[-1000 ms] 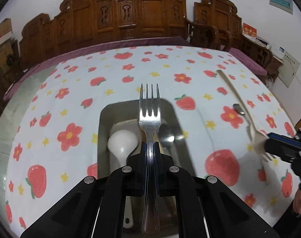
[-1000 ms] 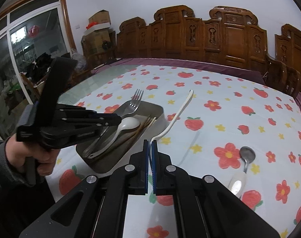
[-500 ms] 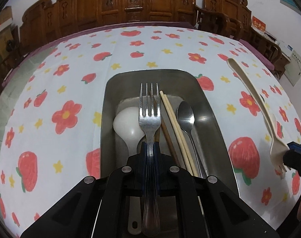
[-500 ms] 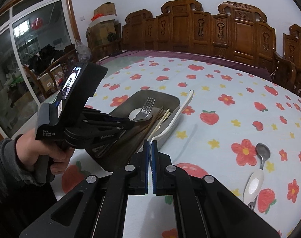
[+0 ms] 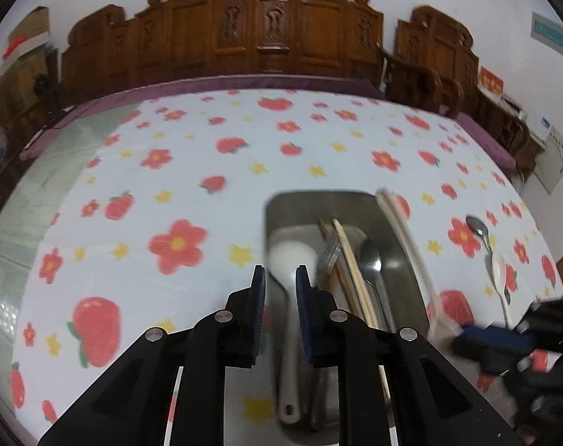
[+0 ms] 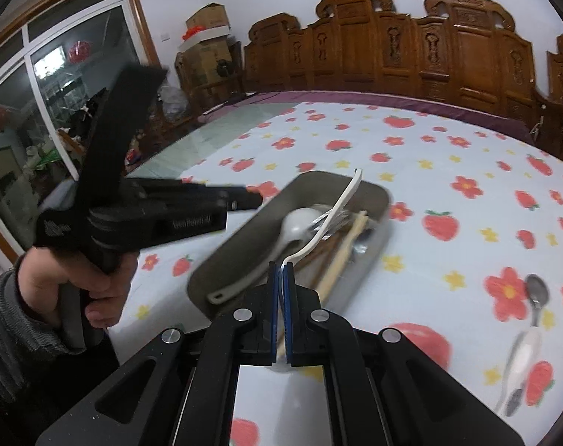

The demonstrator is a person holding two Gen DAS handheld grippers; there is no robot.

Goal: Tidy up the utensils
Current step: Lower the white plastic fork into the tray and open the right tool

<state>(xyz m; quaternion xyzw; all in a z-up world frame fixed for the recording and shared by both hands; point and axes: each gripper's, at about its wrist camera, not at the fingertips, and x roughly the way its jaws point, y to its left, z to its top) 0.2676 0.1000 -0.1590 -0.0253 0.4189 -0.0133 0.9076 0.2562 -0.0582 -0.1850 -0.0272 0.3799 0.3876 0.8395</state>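
A steel tray (image 5: 404, 260) (image 6: 244, 230) on the flowered tablecloth holds a white spoon (image 5: 289, 260) (image 6: 296, 223), a metal fork (image 5: 329, 252), chopsticks (image 5: 352, 264) and a metal spoon (image 5: 370, 256). My left gripper (image 5: 279, 275) is open and empty, over the tray's left edge. My right gripper (image 6: 281, 265) is shut on a white plastic fork (image 6: 333, 215) (image 5: 407, 238), held over the tray's right side.
A metal spoon (image 5: 478, 226) (image 6: 537, 291) and a white-handled utensil (image 5: 498, 271) (image 6: 523, 353) lie on the cloth right of the tray. Carved wooden chairs (image 5: 266, 33) line the far edge. A window (image 6: 40, 111) is at the left.
My left gripper opened and let the metal fork go into the tray, then shifted left. My right gripper carried the white fork over the tray.
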